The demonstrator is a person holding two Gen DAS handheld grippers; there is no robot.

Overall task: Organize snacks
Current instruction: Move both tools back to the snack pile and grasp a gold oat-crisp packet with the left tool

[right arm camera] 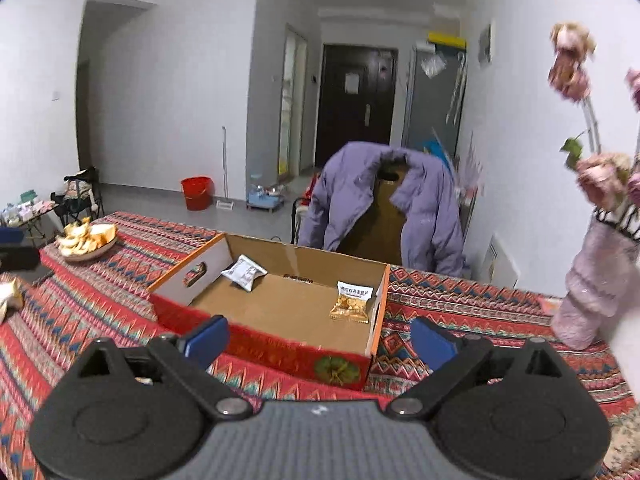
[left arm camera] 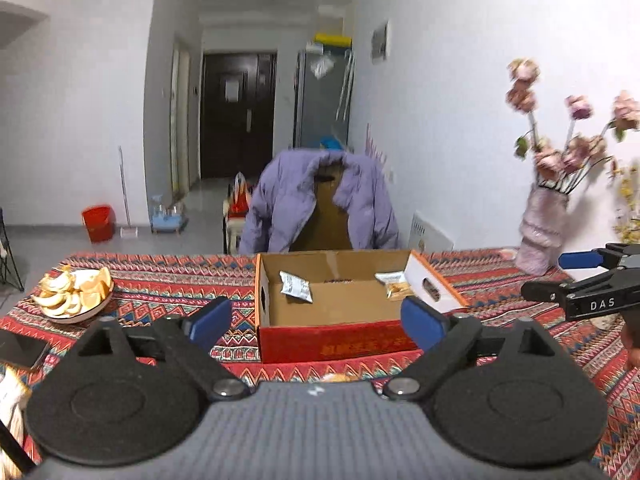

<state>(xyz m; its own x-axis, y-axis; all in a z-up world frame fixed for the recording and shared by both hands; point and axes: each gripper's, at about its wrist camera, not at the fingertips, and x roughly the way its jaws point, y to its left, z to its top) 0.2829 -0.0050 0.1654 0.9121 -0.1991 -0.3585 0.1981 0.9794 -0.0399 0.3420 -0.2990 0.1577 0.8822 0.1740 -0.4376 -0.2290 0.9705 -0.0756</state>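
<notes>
Both my left gripper (left arm camera: 318,322) and right gripper (right arm camera: 318,342) gape wide, empty; two packets lie in the box (right arm camera: 280,308) mid-table; next, I fetch another snack.

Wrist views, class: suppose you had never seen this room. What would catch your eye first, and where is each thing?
First the open cardboard box in the middle of the patterned tablecloth, with a white snack packet at one end and a golden one at the other. Behind it a purple jacket hangs over a chair. A plate of orange pieces sits far left, a vase of pink flowers far right.
</notes>
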